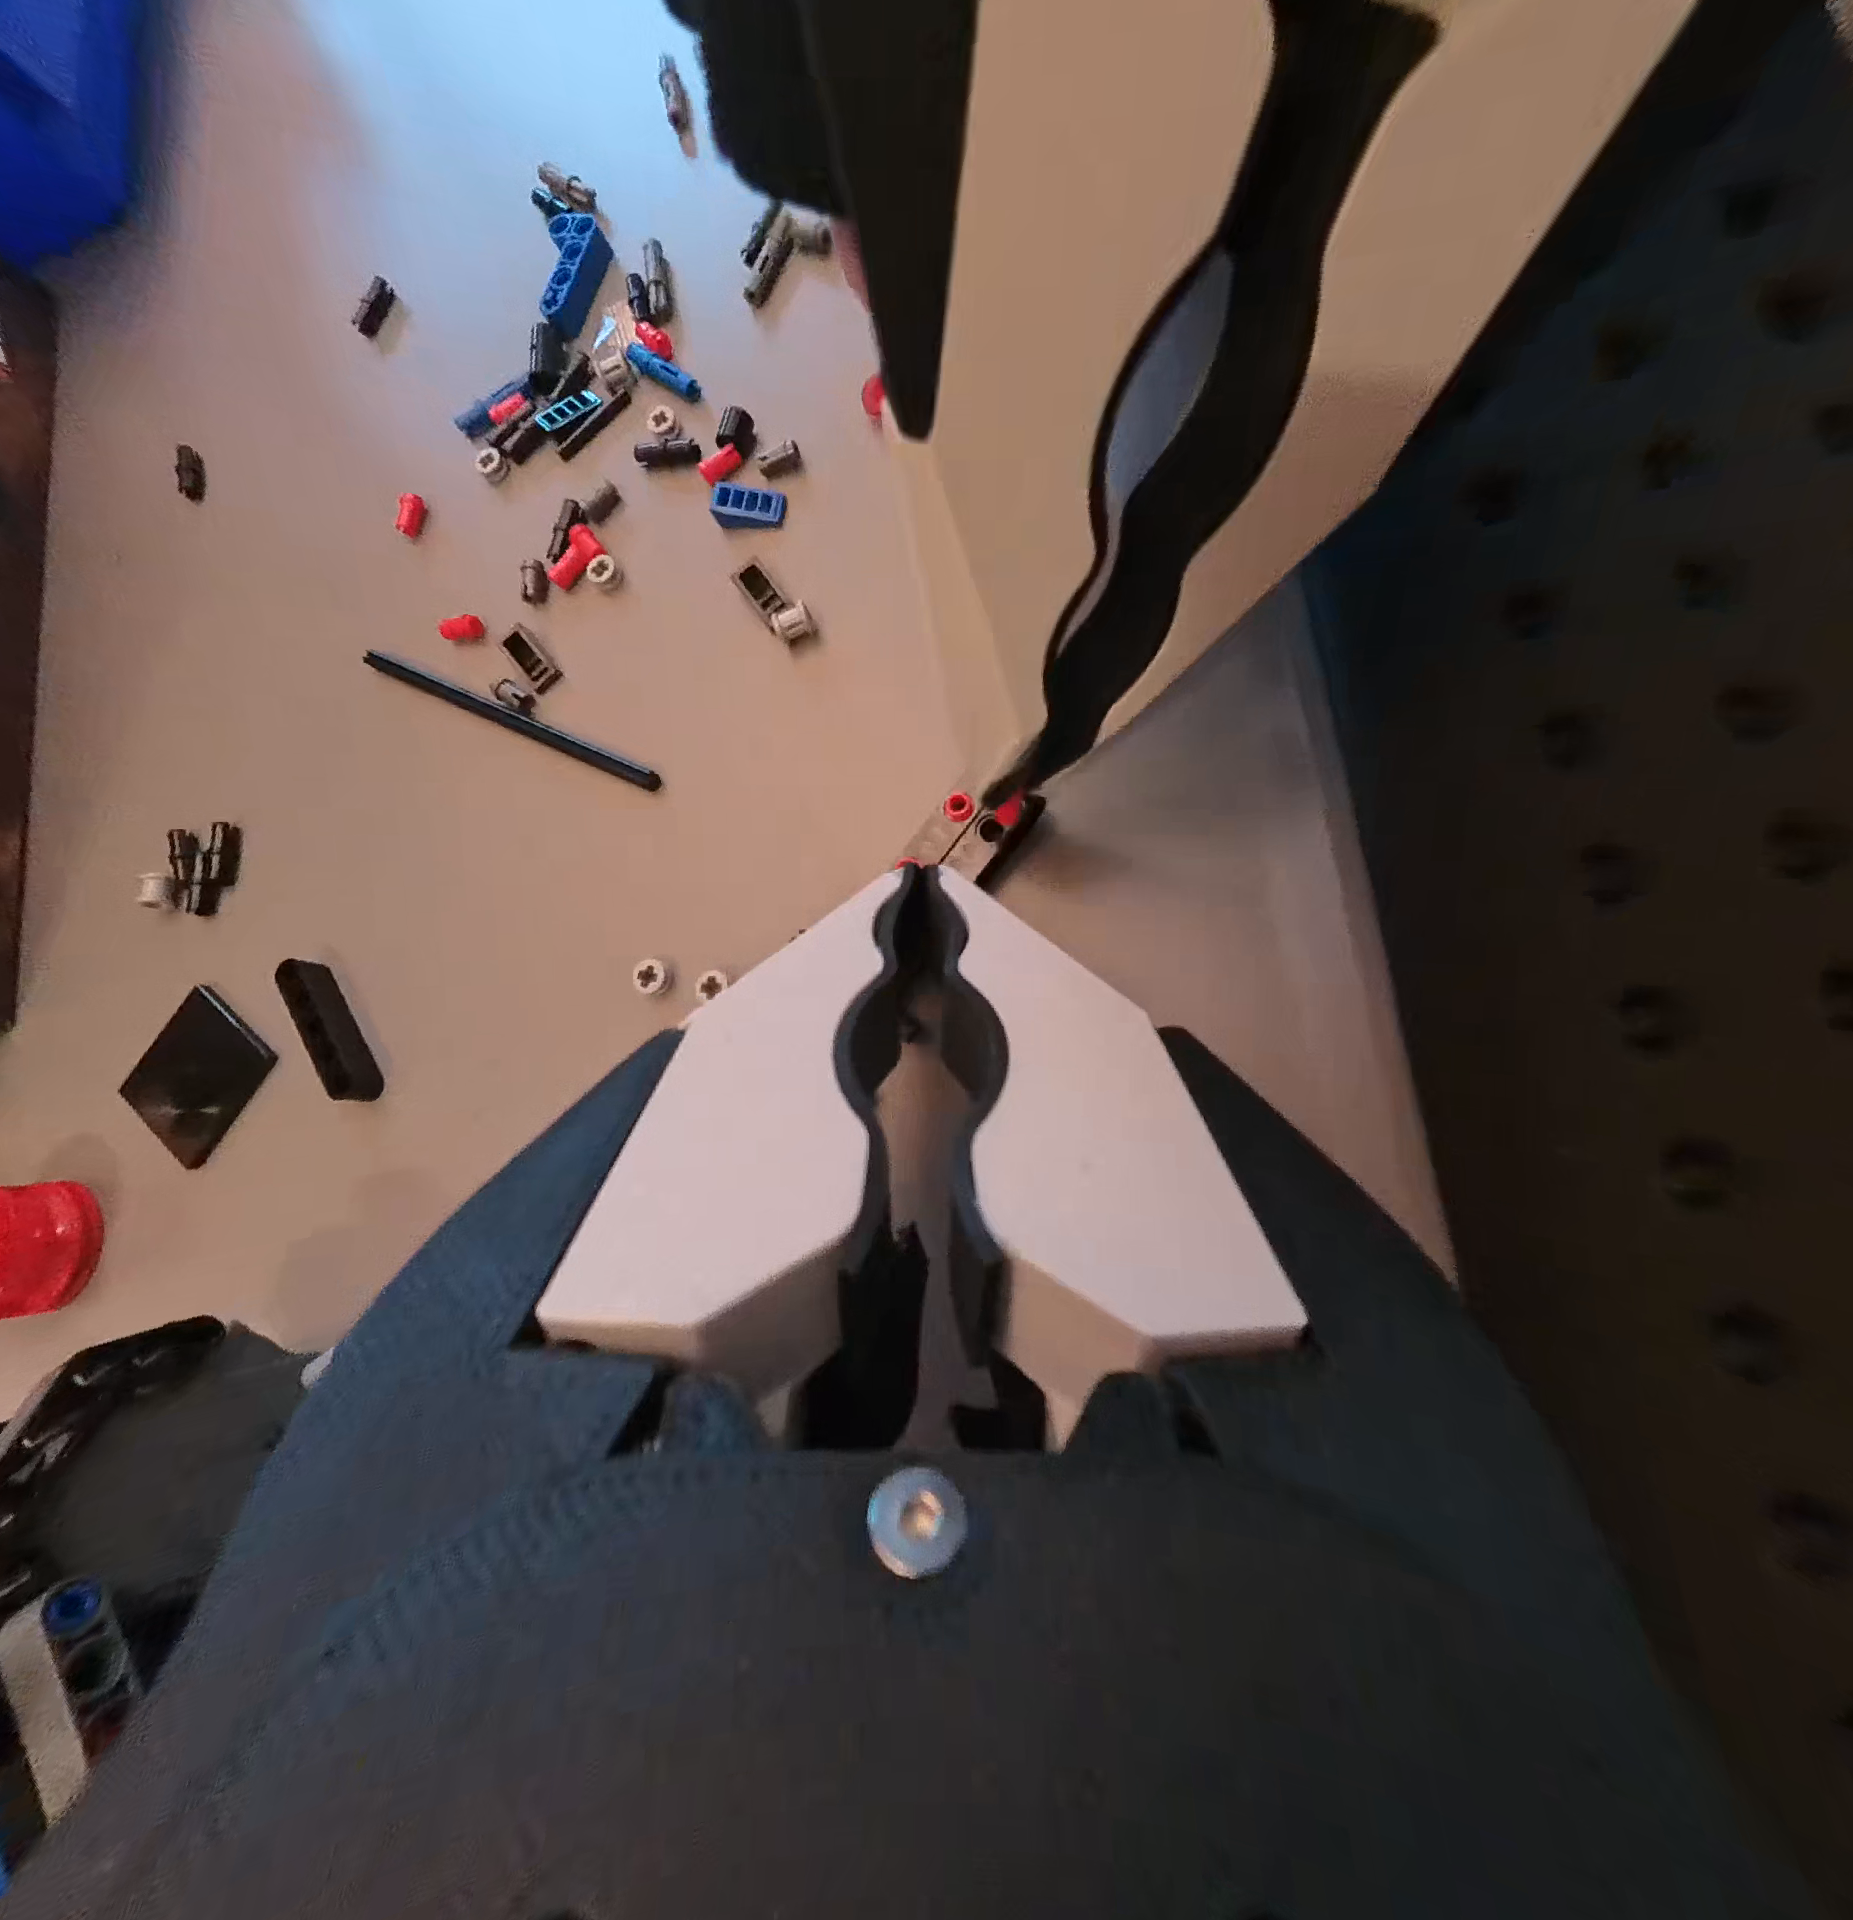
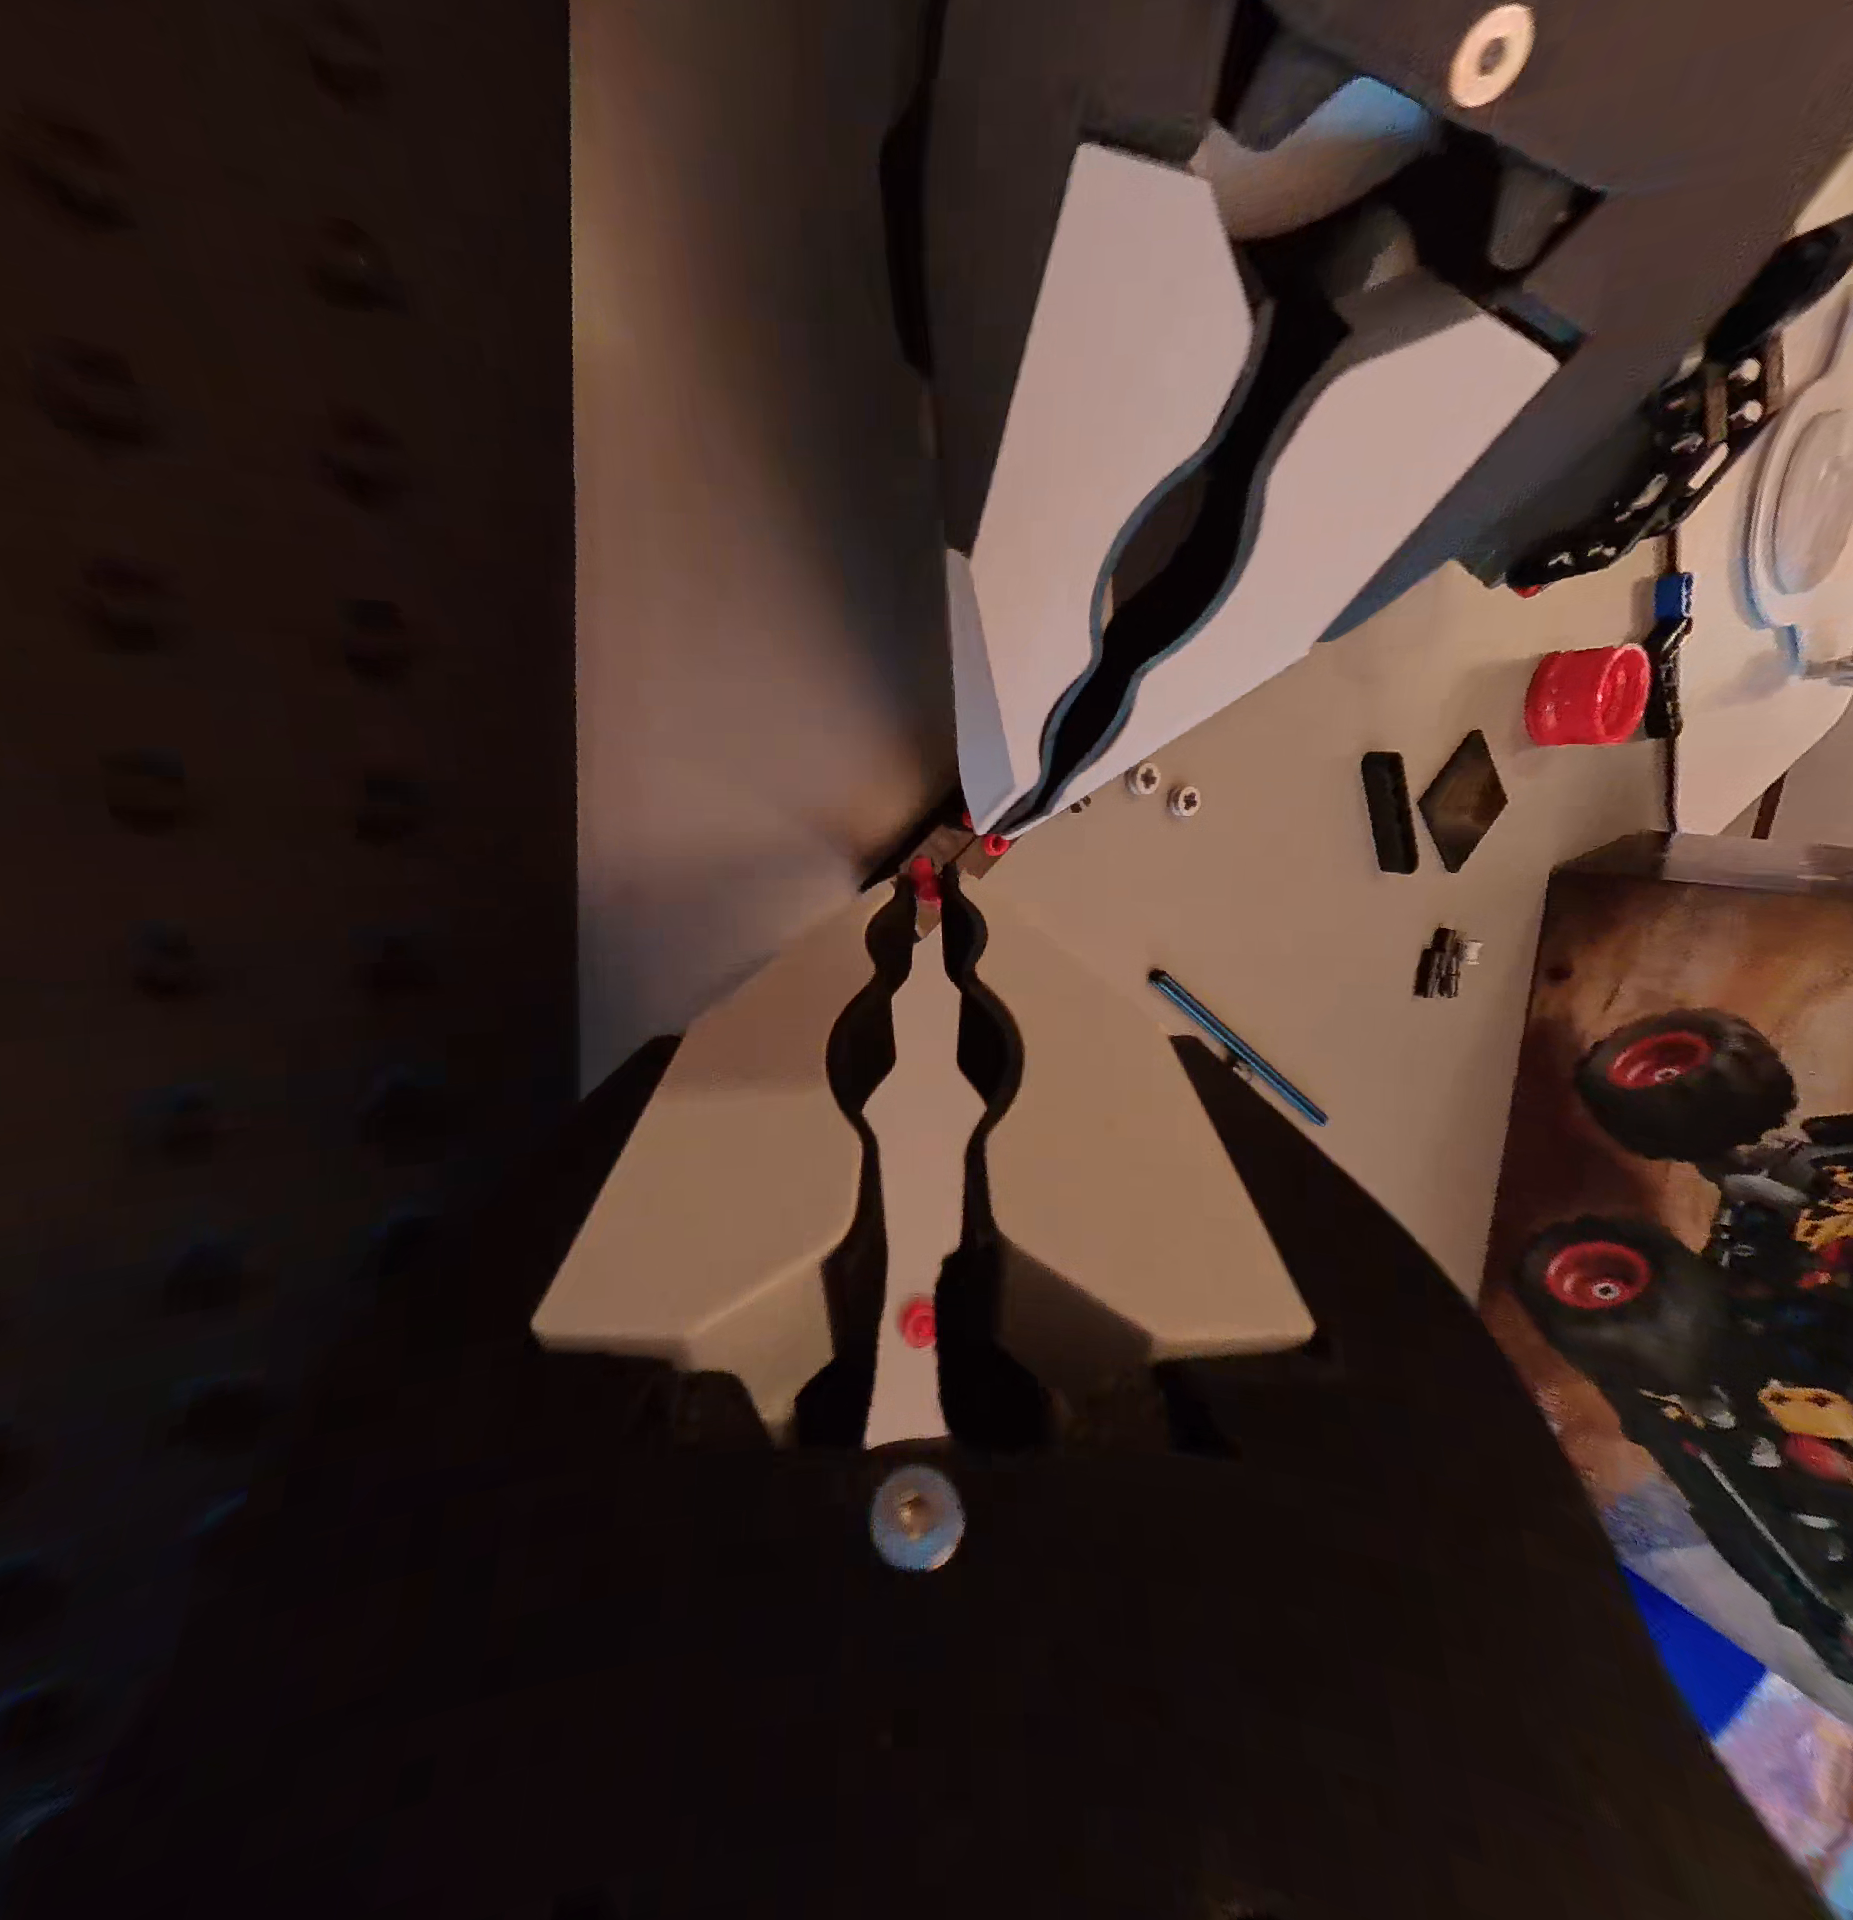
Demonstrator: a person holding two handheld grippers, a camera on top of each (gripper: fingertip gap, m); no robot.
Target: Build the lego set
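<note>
In the left wrist view the left gripper (image 1: 920,883) has its fingers pressed together at the tips, pinching the edge of a small dark piece with red pegs (image 1: 979,826) that sits just ahead of it. The right gripper (image 1: 1005,795) comes down from the top of the picture and meets the same piece from the far side, its tips also nearly together there. To the left, on the pale table (image 1: 278,727), lies a scatter of loose bricks (image 1: 610,416) in black, blue, red and grey, with a long black rod (image 1: 511,720) below them, a flat black tile (image 1: 197,1075) beside a short black beam (image 1: 330,1029), and a red wheel hub (image 1: 28,1247) at the left edge. In the right wrist view the right gripper (image 2: 930,894) holds its fingers a narrow way apart along their length, closing in at the tips on the small piece, where a red peg (image 2: 924,878) shows between them. The left gripper (image 2: 995,821) reaches in from the upper right and its closed tips touch the same piece. Another red peg (image 2: 917,1322) lies on the table between the right gripper's fingers, nearer the camera. To the right are the rod (image 2: 1239,1047), the short black beam (image 2: 1389,812), the tile (image 2: 1462,800), the red wheel hub (image 2: 1587,694) and the set's picture box (image 2: 1680,1195).
</note>
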